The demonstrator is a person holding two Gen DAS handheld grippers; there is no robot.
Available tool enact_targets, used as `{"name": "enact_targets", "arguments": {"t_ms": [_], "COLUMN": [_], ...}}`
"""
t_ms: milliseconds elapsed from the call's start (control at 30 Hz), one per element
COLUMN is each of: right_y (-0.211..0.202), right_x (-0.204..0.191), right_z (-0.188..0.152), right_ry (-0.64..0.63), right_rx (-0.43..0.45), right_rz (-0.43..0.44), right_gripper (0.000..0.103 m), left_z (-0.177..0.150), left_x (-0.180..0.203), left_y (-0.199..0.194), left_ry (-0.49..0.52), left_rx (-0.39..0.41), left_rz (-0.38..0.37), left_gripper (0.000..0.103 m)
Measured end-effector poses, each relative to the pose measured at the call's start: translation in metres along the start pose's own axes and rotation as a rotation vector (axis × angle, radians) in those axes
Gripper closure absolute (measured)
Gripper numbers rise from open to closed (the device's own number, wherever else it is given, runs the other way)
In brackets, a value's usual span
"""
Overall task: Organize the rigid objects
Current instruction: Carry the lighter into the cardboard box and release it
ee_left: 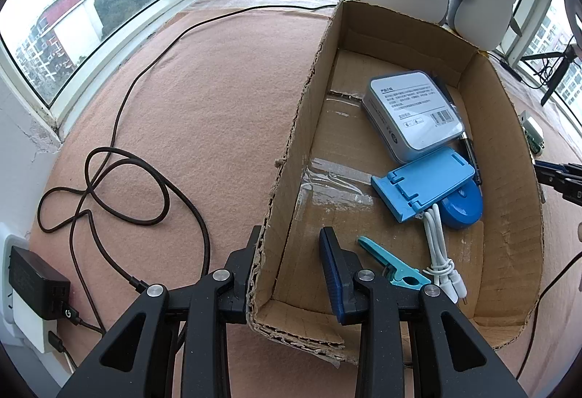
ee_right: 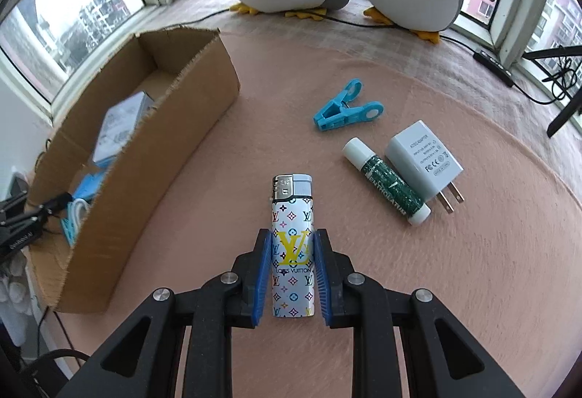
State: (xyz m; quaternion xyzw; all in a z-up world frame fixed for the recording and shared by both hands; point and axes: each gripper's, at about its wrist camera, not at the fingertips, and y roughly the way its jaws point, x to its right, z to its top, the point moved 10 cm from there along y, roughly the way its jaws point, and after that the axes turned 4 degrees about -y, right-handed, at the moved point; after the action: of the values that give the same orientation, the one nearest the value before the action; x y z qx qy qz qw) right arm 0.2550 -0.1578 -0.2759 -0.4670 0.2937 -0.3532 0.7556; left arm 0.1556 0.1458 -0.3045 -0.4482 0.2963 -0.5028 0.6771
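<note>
here, left gripper (ee_left: 291,252) clamped on the near-left wall of the cardboard box (ee_left: 291,143), one finger outside, one inside. ahead of it inside the box: teal clip (ee_left: 391,265), white cable (ee_left: 438,249), blue stand (ee_left: 423,183), grey tin (ee_left: 413,111). right gripper (ee_right: 293,252) pinching the patterned lighter (ee_right: 293,245) between its blue pads, box to its left. ahead-right on the pink mat (ee_right: 473,270): blue clothespin (ee_right: 345,111), lip balm (ee_right: 385,176), grey charger (ee_right: 423,161).

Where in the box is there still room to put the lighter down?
The cardboard box has bare floor along its left wall, from the clear tape up to the far corner. The right side is crowded: grey tin, blue stand, white cable, teal clip. The right gripper holds the lighter.
</note>
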Motion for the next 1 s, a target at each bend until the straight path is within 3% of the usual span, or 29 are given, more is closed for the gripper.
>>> {"name": "enact_targets", "arguments": {"t_ms": [233, 433, 700, 1000], "right_y": [-0.029, -0.051, -0.035, 0.002], "right_x": [-0.019, -0.067, -0.11, -0.119], "right_z": [0.012, 0.039, 0.071, 0.102], "right_ry": [0.005, -0.067, -0.12, -0.114], "right_rx": [0.06, 0.111, 0.115, 0.083], "right_rz": [0.028, 0.082, 0.096, 0.053], "right_gripper": [0.082, 0.082, 0.082, 0.082], "left_z": [0.0, 0.0, 0.001, 0.004], "left_x": [0.0, 0.0, 0.001, 0.003], "left_y": [0.0, 0.0, -0.001, -0.001], "left_ry": [-0.002, -0.001, -0.002, -0.005], "left_rx": [0.0, 0.001, 0.001, 0.001], "left_rz": [-0.001, -0.001, -0.002, -0.003], "left_gripper": [0.07, 0.07, 0.07, 0.07]}}
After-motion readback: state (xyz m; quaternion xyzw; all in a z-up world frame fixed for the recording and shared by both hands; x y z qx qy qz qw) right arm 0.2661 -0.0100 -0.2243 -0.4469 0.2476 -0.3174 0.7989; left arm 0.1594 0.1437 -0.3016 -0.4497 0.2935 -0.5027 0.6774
